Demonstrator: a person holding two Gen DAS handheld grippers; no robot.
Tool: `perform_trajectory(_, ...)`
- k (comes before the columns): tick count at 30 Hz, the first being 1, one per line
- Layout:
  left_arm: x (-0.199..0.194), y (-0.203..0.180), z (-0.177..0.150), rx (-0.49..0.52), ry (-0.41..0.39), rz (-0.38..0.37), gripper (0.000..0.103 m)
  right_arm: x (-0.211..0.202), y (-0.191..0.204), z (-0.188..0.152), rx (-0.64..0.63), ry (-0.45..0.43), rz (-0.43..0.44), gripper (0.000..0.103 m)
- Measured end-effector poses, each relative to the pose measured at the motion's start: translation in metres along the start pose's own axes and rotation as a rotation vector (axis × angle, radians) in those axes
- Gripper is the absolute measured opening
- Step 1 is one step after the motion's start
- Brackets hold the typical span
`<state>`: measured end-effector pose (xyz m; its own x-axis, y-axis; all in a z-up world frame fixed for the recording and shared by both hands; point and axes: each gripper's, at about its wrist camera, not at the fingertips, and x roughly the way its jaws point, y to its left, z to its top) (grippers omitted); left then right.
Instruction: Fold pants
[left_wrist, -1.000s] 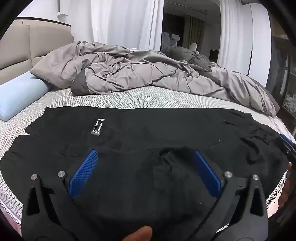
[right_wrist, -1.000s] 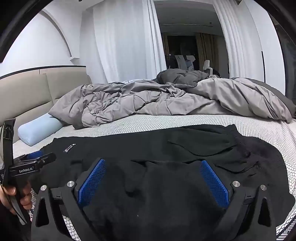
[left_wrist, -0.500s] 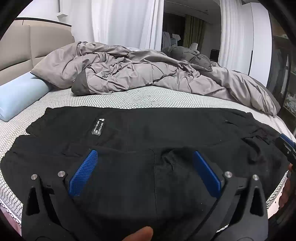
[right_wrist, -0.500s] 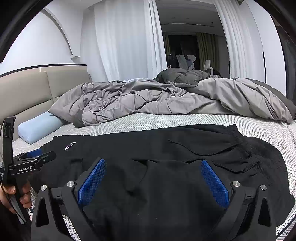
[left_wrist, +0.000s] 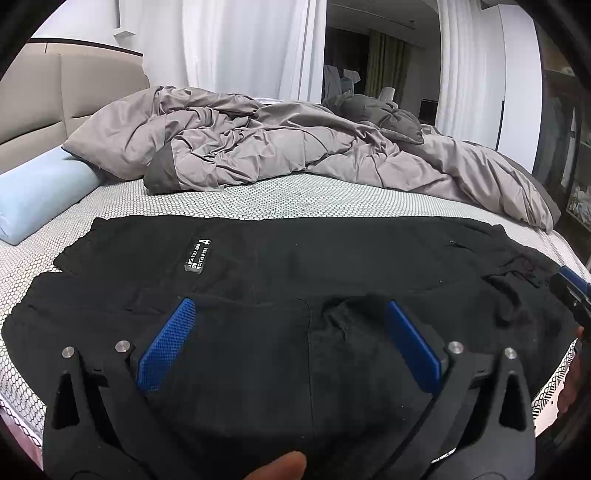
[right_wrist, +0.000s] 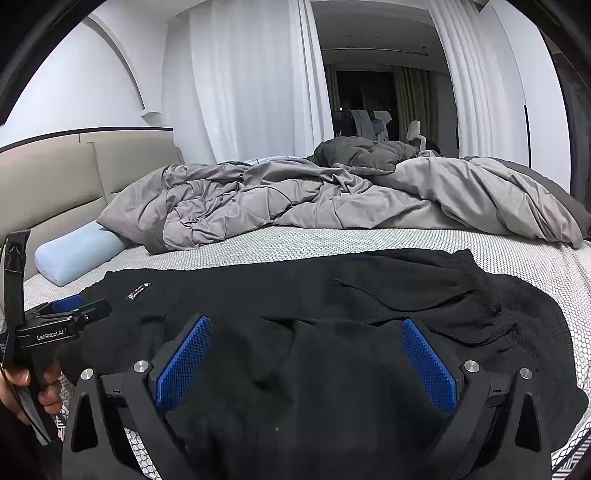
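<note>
The black pants (left_wrist: 332, 266) lie spread across the bed (left_wrist: 258, 199), in front of the rumpled grey duvet (left_wrist: 280, 147). The left tool (left_wrist: 288, 317) and right tool (right_wrist: 306, 336) both hover spread wide over the near cloth, gripping nothing.

The left gripper (right_wrist: 66, 317), seen from the right wrist camera, carried white lettering on its black body that read "GenRobot.AI". A small dark patch (left_wrist: 197, 255) sewn on the black pants (left_wrist: 295, 266) bore white print with a large "4" at one end; its smaller lines were too fine to make out.
</note>
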<state>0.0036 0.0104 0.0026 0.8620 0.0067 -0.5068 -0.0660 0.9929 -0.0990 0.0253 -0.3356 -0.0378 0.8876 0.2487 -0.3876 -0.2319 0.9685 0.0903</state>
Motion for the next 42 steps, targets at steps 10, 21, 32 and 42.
perform_trajectory(10,0.0007,0.0019,0.0021,0.001,0.000,-0.002,0.102,0.0003,-0.0021,-0.0004,0.004,0.000,-0.001,0.103)
perform_trajectory(21,0.0004,0.0005,0.0002,0.003,-0.001,0.001,0.102,0.0005,-0.0024,-0.0007,0.002,0.001,-0.002,0.103)
perform_trajectory(32,-0.0001,-0.0004,0.0002,0.003,-0.001,0.001,0.102,0.0004,-0.0020,-0.0008,0.004,0.001,-0.002,0.103)
perform_trajectory(42,0.0002,-0.0014,-0.0008,0.005,-0.003,0.002,0.102,0.0005,-0.0026,-0.0010,0.003,0.001,-0.003,0.103)
